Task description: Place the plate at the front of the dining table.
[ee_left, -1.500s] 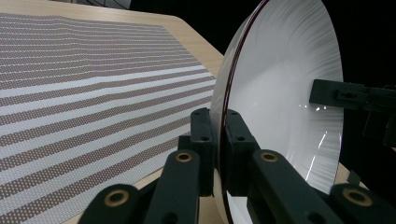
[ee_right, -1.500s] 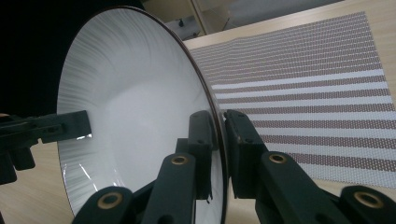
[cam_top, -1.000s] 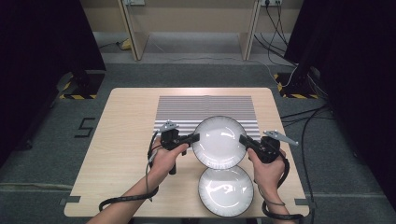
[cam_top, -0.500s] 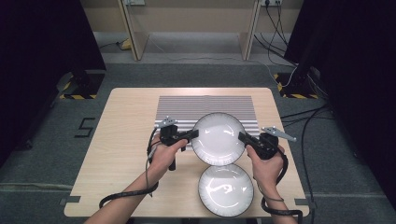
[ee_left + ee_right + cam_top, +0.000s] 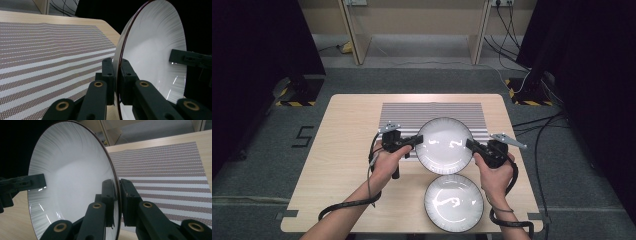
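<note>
While the table (image 5: pixel 337 165) spreads pale and wooden beneath us, we see a striped mat (image 5: pixel 402 112) lying across its far half. We hold a white plate (image 5: pixel 444 145) with a dark rim between both tools, over the near edge of the mat. A second plate (image 5: pixel 455 202) rests on the table just in front of it. Our left gripper (image 5: pixel 416 141) pinches the held plate's left rim, jaws narrow on either side of the edge. Our right gripper (image 5: pixel 470 145) clamps the opposite rim the same way.
</note>
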Demonstrator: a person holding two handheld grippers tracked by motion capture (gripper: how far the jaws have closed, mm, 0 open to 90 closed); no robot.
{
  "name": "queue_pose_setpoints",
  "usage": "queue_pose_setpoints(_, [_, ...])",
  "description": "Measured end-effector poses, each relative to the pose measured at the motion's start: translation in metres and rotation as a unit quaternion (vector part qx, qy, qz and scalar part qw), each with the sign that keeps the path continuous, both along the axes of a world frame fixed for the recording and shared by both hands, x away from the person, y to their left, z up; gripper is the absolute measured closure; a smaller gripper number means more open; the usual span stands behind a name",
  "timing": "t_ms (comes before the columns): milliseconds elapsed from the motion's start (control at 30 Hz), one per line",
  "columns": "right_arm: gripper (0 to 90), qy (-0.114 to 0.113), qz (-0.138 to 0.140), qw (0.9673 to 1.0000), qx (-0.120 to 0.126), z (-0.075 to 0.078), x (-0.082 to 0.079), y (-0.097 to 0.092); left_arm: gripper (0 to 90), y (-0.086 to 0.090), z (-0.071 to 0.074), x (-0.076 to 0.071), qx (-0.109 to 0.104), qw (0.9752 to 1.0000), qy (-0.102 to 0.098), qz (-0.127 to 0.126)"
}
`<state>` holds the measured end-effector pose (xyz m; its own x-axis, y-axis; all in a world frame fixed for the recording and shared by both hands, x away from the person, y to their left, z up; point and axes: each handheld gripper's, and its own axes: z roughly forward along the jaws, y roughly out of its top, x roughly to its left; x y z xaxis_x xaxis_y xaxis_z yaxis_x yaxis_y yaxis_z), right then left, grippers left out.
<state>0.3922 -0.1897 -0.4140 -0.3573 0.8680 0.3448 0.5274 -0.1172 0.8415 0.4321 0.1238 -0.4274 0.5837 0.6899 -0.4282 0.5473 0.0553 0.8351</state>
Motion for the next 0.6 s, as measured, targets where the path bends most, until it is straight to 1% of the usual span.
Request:
queue_pose_setpoints(133, [82.5,-0.002,-0.001,1.0,0.0,0.001,0.002,0.001,84.3,0.001,0.0,0.002,-0.001,1.0,0.0,0.002])
queue_pose_setpoints(433, [82.3,-0.004,-0.006,0.9998,-0.017,0.004,0.011,0.005,84.1,0.001,-0.001,0.009,-0.003,0.9999,0.002,0.01])
queue_pose_setpoints(600, [82.2,-0.004,-0.009,0.9998,-0.018,0.003,0.015,0.006,84.2,0.001,0.0,0.012,-0.001,0.9999,0.0,0.012])
